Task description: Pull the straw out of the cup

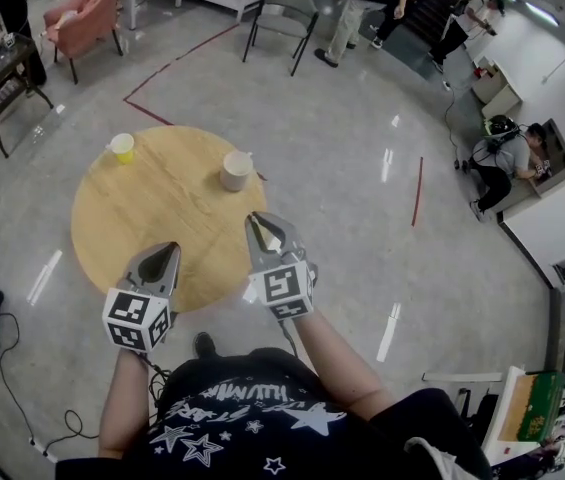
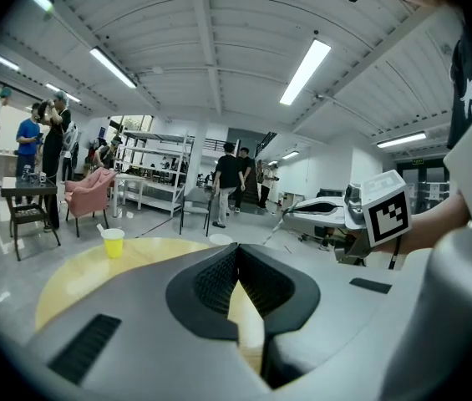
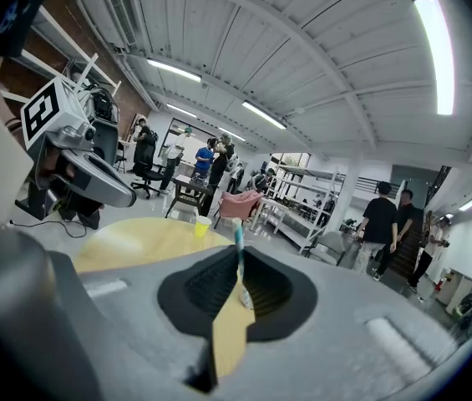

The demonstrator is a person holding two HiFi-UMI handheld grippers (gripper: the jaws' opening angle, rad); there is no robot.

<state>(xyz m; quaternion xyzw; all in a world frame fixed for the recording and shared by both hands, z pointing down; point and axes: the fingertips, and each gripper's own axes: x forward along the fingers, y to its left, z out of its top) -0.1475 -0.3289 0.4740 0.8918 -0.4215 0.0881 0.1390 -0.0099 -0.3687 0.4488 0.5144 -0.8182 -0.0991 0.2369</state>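
Note:
A blue-and-white striped straw (image 3: 238, 242) stands upright between the jaws of my right gripper (image 3: 241, 267), which is shut on it. In the head view that gripper (image 1: 259, 226) hovers over the near right part of the round wooden table (image 1: 152, 218), short of a white cup (image 1: 236, 171). A yellow cup (image 1: 122, 148) stands at the table's far left edge. My left gripper (image 1: 169, 252) is over the near edge, shut with nothing in it; its fingertips meet (image 2: 236, 252). In the left gripper view the straw (image 2: 277, 225) hangs from the right gripper's tip.
Around the table lies a glossy grey floor with red tape lines (image 1: 162, 73). A pink armchair (image 1: 84, 13), a dark side table (image 1: 2, 78) and a grey chair (image 1: 284, 18) stand beyond it. Several people stand at the back; one sits at right (image 1: 502, 158).

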